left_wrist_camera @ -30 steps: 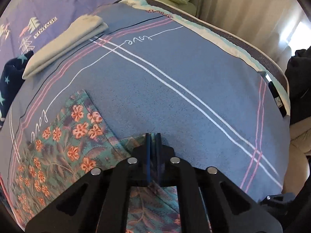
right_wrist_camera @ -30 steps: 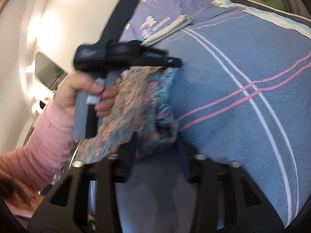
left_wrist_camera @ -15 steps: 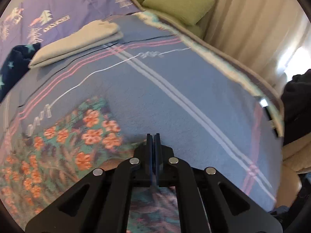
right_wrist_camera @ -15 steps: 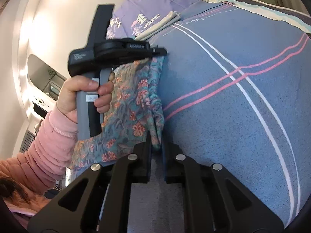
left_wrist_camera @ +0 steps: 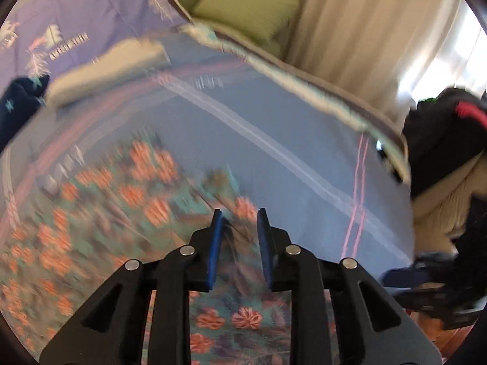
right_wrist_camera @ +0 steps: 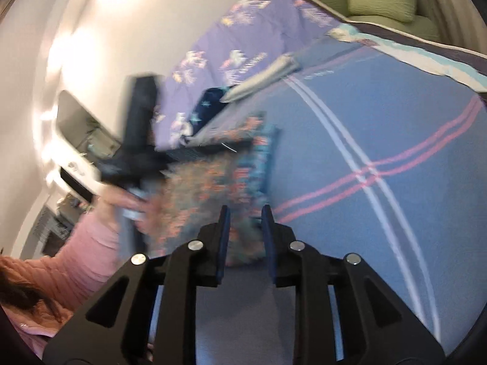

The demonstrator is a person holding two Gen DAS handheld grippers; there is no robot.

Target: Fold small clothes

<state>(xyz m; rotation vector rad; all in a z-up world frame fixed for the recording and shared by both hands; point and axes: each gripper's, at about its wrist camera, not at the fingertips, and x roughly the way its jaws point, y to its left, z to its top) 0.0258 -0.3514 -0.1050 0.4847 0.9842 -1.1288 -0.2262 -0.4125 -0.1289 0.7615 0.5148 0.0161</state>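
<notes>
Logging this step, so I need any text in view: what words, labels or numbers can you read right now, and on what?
None can be read.
Purple bedcover: white block lettering, too blurred to read.
Blue blanket: small white script near the stripes, too blurred to read.
Same script in the left wrist view, smeared by motion.
Floral garment: pattern only, no text.
</notes>
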